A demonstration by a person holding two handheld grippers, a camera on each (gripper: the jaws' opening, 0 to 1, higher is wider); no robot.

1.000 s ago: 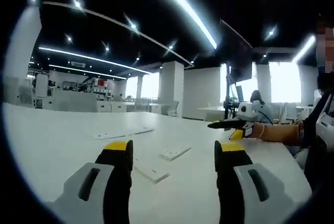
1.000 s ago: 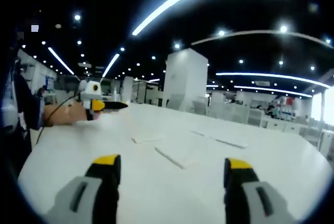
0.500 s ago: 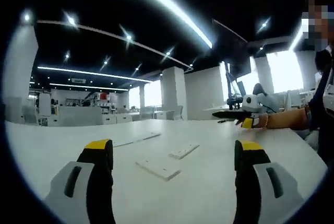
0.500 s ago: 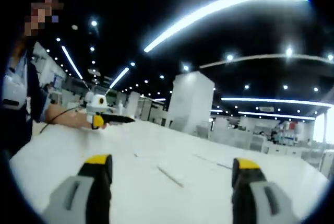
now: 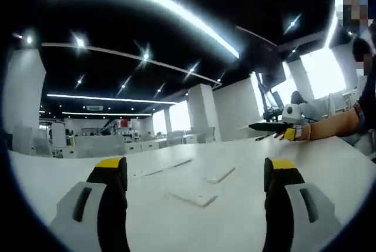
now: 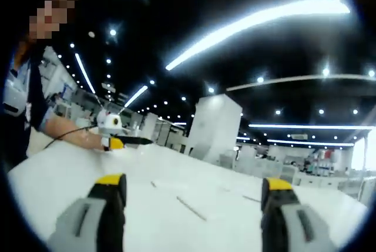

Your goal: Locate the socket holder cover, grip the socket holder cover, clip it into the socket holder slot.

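Note:
Two flat white plates lie on the white table [image 5: 329, 170] ahead of my left gripper [image 5: 194, 167]: a nearer plate [image 5: 191, 196] and a farther plate [image 5: 220, 174]. I cannot tell which is the socket holder cover. Beyond them lies a long thin strip [image 5: 161, 168]. The left gripper is open wide with nothing between its yellow-tipped fingers. My right gripper [image 6: 191, 181] is also open and empty, low over the table, with the nearer plate [image 6: 191, 209] seen edge-on ahead. In each view the other gripper hovers above the table: the right gripper [image 5: 258, 127] and the left gripper [image 6: 138, 141].
A person's forearm [image 5: 335, 126] comes in from the right in the left gripper view, and the person's torso [image 6: 17, 105] stands at the left in the right gripper view. White pillars [image 6: 214, 126] and office desks stand far behind the table.
Both grippers' jaws have spread wider. Both cameras have sunk closer to table level, so the plates look flatter. The plates themselves have not moved.

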